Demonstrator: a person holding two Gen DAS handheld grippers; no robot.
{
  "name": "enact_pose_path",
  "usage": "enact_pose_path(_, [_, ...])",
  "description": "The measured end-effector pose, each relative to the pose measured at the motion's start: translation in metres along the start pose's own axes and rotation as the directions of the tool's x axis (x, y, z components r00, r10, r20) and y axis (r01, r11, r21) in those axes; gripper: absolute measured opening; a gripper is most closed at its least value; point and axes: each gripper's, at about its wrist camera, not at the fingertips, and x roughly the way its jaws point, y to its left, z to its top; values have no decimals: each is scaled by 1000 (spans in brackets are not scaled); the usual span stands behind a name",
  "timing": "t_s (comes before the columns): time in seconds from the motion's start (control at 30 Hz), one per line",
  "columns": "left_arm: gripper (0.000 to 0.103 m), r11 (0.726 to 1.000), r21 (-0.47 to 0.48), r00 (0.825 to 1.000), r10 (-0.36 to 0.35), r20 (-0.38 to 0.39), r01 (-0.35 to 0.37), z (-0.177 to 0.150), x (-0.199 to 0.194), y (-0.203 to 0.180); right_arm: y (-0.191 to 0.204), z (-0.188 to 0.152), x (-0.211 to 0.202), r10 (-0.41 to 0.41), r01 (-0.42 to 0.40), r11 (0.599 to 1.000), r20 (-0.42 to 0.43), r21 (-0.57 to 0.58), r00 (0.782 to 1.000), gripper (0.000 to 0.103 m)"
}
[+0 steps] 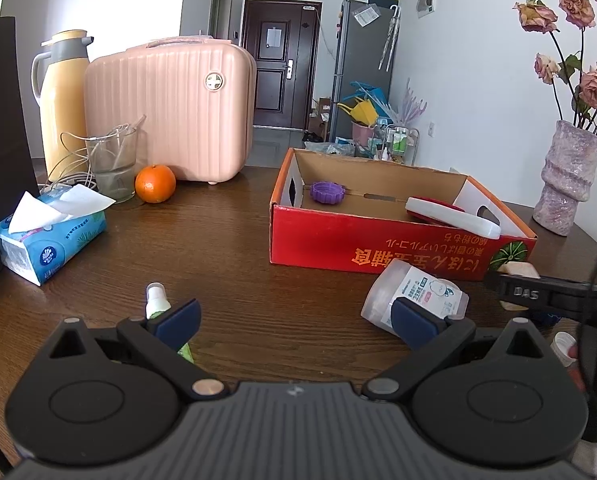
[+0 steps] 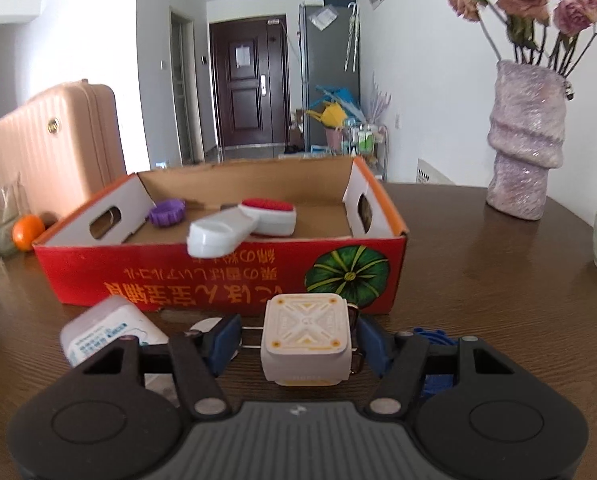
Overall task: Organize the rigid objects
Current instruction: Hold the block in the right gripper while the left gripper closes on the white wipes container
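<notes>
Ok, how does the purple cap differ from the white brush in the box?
The purple cap is small, round and scalloped; the brush is much longer, white with a red pad. The cap lies flat on the floor by the far left corner; the brush is tilted, its handle end propped over the front wall. Both are already inside the red cardboard box.

I see a dark wood-grain counter (image 2: 478, 264) with a soft sheen. The box (image 2: 218, 272) is printed cardboard, raw brown inside. My right tongs (image 2: 298, 340) look like matt black plastic; between them sits a smooth cream plastic cube (image 2: 304, 340). The vase (image 2: 526, 140) looks rough and glittery.
</notes>
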Motion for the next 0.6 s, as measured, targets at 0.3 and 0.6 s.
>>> enact_pose_path(0.3, [103, 1000, 6, 1000, -5, -2, 5, -2, 2, 0, -16, -8, -43, 8, -9, 1000, 52, 17, 999, 63])
enact_pose_path(0.6, [103, 1000, 16, 1000, -6, 2, 6, -5, 1, -3, -34, -18, -73, -11, 8, 999, 83, 32, 997, 63])
